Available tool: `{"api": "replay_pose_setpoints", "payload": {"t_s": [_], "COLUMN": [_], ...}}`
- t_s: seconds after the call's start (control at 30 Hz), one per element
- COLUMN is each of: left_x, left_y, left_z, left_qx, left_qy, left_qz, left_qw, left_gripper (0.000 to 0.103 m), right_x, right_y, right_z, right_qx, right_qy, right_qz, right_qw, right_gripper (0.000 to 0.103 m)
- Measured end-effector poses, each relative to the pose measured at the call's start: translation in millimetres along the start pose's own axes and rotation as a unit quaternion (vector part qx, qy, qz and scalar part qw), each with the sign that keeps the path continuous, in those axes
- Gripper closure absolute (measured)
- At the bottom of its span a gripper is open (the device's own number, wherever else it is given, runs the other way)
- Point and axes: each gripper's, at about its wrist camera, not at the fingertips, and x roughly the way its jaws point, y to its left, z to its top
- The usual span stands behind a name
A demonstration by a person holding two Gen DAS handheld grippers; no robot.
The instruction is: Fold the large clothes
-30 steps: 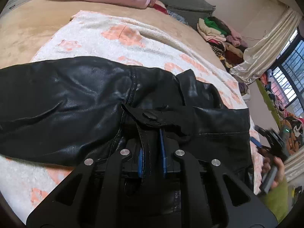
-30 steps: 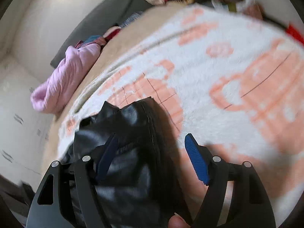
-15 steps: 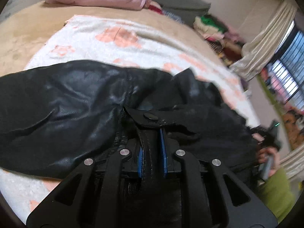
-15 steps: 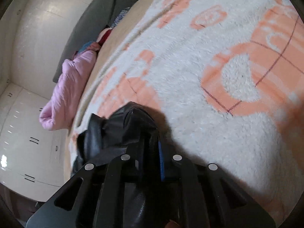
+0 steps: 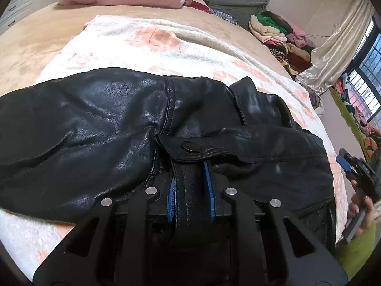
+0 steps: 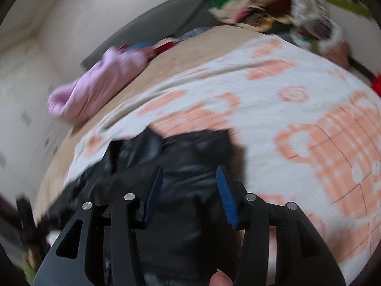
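My L gripper clamped on jacket strap, jaws easing apart; R gripper jaws opening over it, nothing pinched. Jacket on blanket, partly folded; more folds left imo.

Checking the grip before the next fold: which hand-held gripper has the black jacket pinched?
The left hand-held gripper: its blue pads squeeze a jacket strap. The right one's jaws are opening, gripping nothing.

Left tongs opening around black jacket
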Motion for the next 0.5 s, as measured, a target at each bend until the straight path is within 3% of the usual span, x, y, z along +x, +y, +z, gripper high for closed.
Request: {"api": "replay_pose_setpoints", "payload": {"t_s": [0.1,0.23,0.37,0.5], "left_x": [-0.9,-2.2,-4.3,-1.1], "left_y": [0.3,-2.2,-7.0,-7.2], "left_z": [-0.4,-0.7,-2.0,-3.8], "left_qx": [0.002,0.009,0.024,0.029], "left_qy": [-0.001,0.0,0.003,0.011], "left_qz": [0.001,0.009,0.019,0.033], "left_qw": [1.0,0.9999,0.9995,0.999], "left_gripper": [0.09,0.089,0.088,0.082], "right_x": [0.3,7.1,23.5,35.0], "right_y": [30.7,39.3,26.7,28.0], "right_z": [-16.5,-40.2,-59.5,-70.6], "right_qx": [-0.054,-0.069,-0.054,-0.078], "right_qy": [0.021,0.052,0.089,0.094], "right_qz": [0.008,-0.015,-0.054,-0.083], "right_qw": [0.998,0.996,0.993,0.989], "right_gripper": [0.056,0.043,0.044,0.047]}}
